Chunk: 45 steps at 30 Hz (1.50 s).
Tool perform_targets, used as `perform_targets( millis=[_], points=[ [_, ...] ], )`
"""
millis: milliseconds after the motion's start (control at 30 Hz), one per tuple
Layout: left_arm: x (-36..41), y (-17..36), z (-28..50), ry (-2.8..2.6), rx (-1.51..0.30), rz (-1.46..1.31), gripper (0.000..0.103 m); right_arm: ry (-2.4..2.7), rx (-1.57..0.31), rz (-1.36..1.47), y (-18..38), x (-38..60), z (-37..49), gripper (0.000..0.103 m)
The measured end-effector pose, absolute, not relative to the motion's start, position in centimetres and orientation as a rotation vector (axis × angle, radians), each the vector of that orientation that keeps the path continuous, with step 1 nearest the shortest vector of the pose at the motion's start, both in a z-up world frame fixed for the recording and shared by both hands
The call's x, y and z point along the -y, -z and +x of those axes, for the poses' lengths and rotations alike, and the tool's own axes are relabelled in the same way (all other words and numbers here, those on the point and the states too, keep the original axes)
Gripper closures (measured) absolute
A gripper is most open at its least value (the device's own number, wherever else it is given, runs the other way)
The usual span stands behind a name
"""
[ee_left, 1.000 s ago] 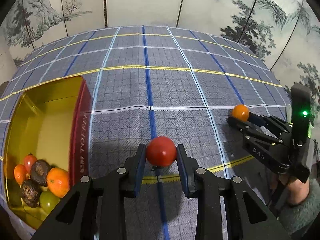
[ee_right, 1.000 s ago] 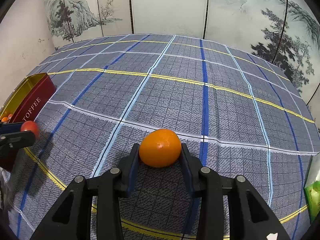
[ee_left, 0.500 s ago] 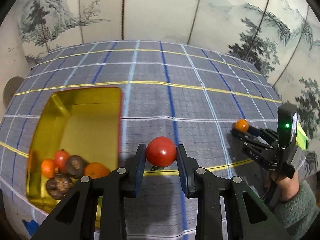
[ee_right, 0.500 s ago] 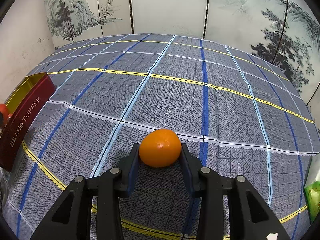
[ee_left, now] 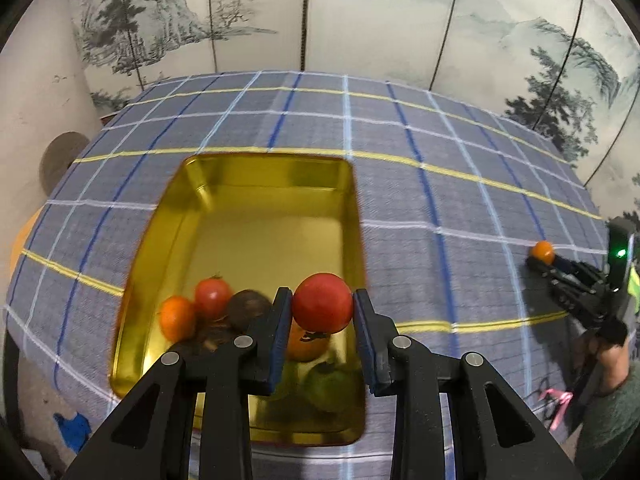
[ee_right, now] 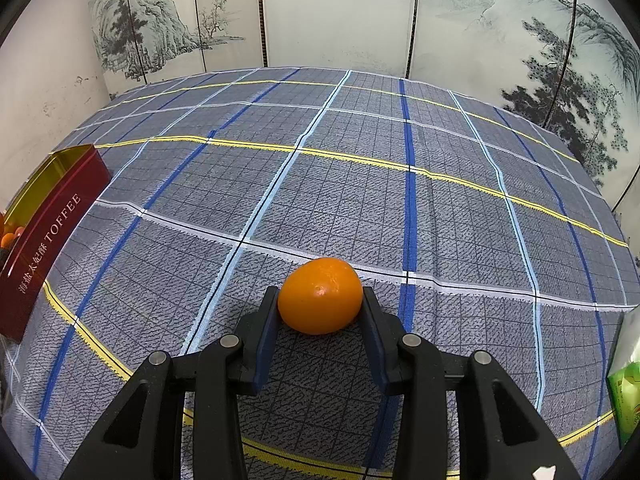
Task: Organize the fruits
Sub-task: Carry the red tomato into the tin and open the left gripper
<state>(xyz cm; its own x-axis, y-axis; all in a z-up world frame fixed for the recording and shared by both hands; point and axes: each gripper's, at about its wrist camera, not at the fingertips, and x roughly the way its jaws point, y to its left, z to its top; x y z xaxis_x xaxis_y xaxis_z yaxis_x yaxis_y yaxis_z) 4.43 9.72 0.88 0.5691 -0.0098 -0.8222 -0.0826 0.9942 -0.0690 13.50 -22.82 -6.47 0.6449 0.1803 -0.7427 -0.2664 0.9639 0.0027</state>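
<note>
My left gripper (ee_left: 322,309) is shut on a red tomato (ee_left: 322,307) and holds it above the near right part of a gold tin (ee_left: 256,184). In the tin lie a small orange (ee_left: 176,317), a tomato (ee_left: 212,293), a dark brown fruit (ee_left: 248,309), an orange (ee_left: 306,345) and green fruit (ee_left: 330,384). My right gripper (ee_right: 320,298) is shut on an orange fruit (ee_right: 320,295) low over the checked cloth; it also shows in the left wrist view (ee_left: 538,258). The tin's red side (ee_right: 48,236) reads TOFFEE at the far left.
A blue-grey checked tablecloth (ee_right: 360,184) covers the table. A painted folding screen (ee_right: 340,16) stands behind it. A green packet (ee_right: 626,404) lies at the right edge. The person's right hand and sleeve (ee_left: 612,384) are at the right.
My left gripper has carried the tomato leftward from the open cloth to above the tin. The right gripper has stayed still with its orange fruit.
</note>
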Motion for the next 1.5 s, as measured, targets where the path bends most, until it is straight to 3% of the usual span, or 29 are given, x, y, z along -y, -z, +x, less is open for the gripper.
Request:
perform_targets(
  millis=[1500],
  points=[
    [-11.2, 1.9, 3.3, -0.065, -1.018, -0.062, 0.07, -0.253, -0.832, -0.114, 6.5, 22.8, 13.5, 0.066]
  ],
)
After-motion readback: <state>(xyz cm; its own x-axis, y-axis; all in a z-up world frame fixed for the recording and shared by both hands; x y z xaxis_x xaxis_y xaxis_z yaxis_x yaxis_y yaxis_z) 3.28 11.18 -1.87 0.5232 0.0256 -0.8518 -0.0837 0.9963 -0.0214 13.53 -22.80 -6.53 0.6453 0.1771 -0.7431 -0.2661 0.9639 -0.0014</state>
